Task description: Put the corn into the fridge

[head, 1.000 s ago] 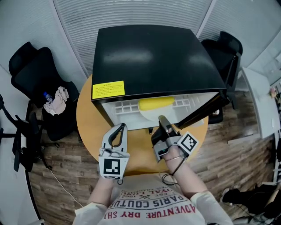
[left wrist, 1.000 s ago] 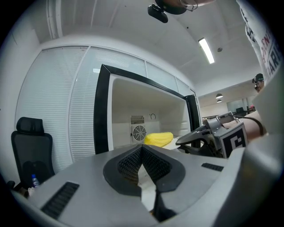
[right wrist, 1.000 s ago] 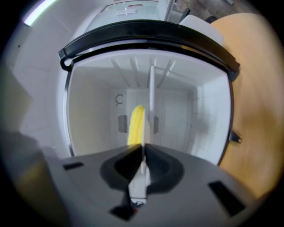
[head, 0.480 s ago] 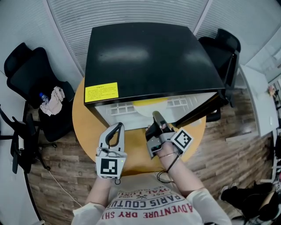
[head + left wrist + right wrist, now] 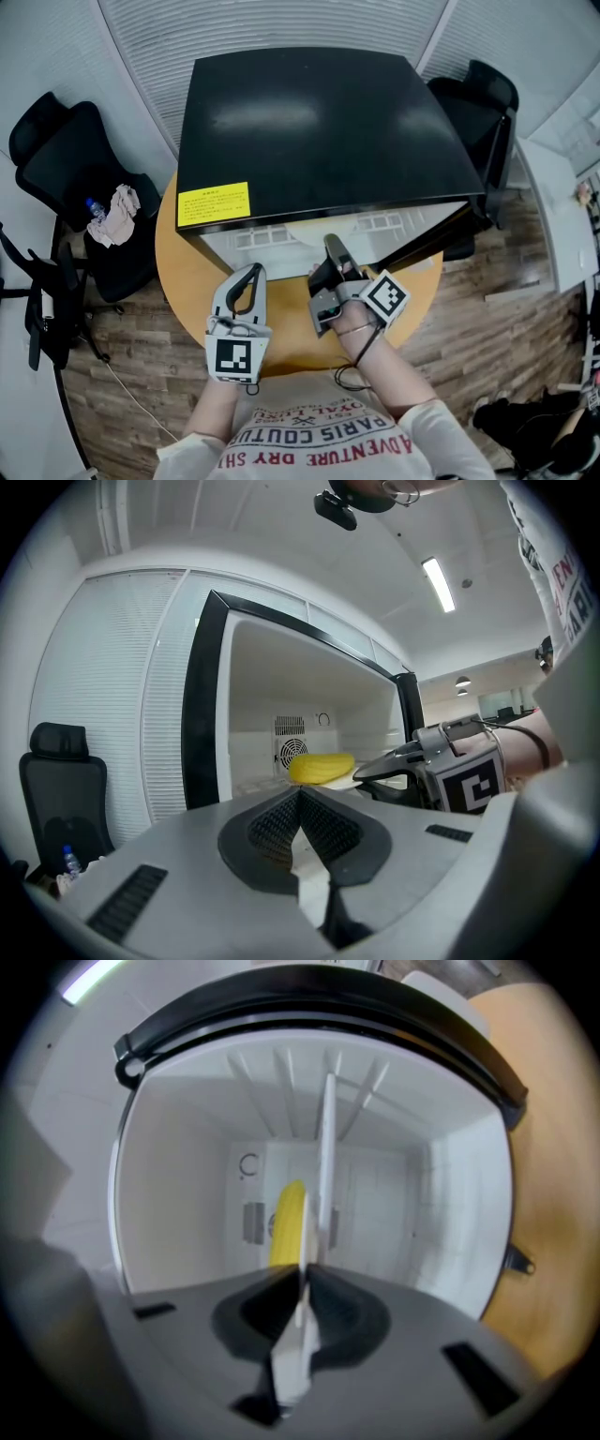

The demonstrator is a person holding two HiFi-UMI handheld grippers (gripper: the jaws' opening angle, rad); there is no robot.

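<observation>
While right gripper (image 5: 330, 247) clamps plate (image 5: 319, 1222), corn (image 5: 321, 766) deeper in fridge (image 5: 319, 131).

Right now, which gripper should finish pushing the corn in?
Right. The right gripper is shut on the plate rim at the fridge mouth, with the corn on it inside. The left gripper is shut, empty, outside.

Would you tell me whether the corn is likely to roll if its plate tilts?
Probably: the corn is a rounded cob lying loose on the plate, so a tilt would likely roll it. It looks stiff, not floppy. The right gripper pinches only the plate's rim, so it may wobble.
</observation>
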